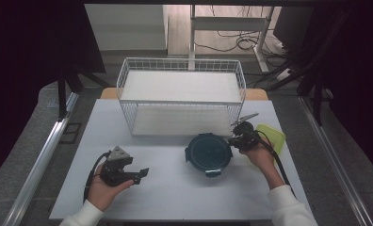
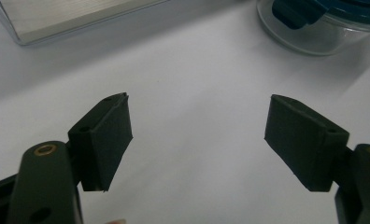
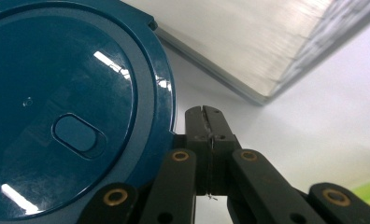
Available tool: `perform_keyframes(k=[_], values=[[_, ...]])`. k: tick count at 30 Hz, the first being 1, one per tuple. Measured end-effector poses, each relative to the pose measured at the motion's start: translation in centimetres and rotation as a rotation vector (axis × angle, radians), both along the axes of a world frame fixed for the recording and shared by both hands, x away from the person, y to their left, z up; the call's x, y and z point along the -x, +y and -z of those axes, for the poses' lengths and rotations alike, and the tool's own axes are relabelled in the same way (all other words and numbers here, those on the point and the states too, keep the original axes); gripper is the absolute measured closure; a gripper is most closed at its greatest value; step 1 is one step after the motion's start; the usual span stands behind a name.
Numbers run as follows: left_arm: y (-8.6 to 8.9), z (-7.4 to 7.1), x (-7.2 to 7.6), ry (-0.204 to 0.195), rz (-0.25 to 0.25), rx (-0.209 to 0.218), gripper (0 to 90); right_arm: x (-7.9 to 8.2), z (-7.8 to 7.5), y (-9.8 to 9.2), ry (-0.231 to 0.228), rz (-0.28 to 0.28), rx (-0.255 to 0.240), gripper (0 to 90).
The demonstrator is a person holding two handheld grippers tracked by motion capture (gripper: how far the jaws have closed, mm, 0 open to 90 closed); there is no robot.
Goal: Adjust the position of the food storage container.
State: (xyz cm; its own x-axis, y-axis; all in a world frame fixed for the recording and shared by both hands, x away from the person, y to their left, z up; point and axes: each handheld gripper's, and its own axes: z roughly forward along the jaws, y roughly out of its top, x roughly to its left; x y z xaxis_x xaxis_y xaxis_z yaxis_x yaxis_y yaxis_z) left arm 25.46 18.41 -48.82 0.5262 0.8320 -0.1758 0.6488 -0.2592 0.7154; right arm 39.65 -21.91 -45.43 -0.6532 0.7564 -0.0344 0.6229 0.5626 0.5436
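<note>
A round glass container with a dark teal lid [image 1: 208, 151] stands on the white table [image 1: 175, 193], right of centre. My right gripper [image 1: 232, 140] lies at the lid's right rim. In the right gripper view its jaws [image 3: 205, 115] are pressed together beside the lid's edge [image 3: 71, 116], and I see nothing between them. My left gripper [image 1: 141, 173] hovers low over the table at the front left, apart from the container. Its two pads stand wide open [image 2: 197, 135] over bare table, and the container [image 2: 314, 32] lies beyond them at the upper right.
A white wire basket [image 1: 182, 63] with a pale shelf stands at the back centre, just behind the container. A flat yellow-green lid [image 1: 274, 136] lies to the right of my right hand. Desk legs and cables are on the floor beyond the table.
</note>
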Motion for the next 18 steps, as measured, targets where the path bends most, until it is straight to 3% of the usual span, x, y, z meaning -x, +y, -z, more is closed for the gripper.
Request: perform_keyframes(k=[15, 18], values=[[0.1, 0.1, -0.2, 0.005, -0.007, 0.004, 23.0, 1.1, 0.3, 2.9, 0.014, -0.062, -0.024, 89.3], [0.2, 0.1, -0.2, 0.001, -0.004, 0.003, 22.7, 1.5, 0.2, 3.7, 0.009, -0.065, -0.009, 89.3]])
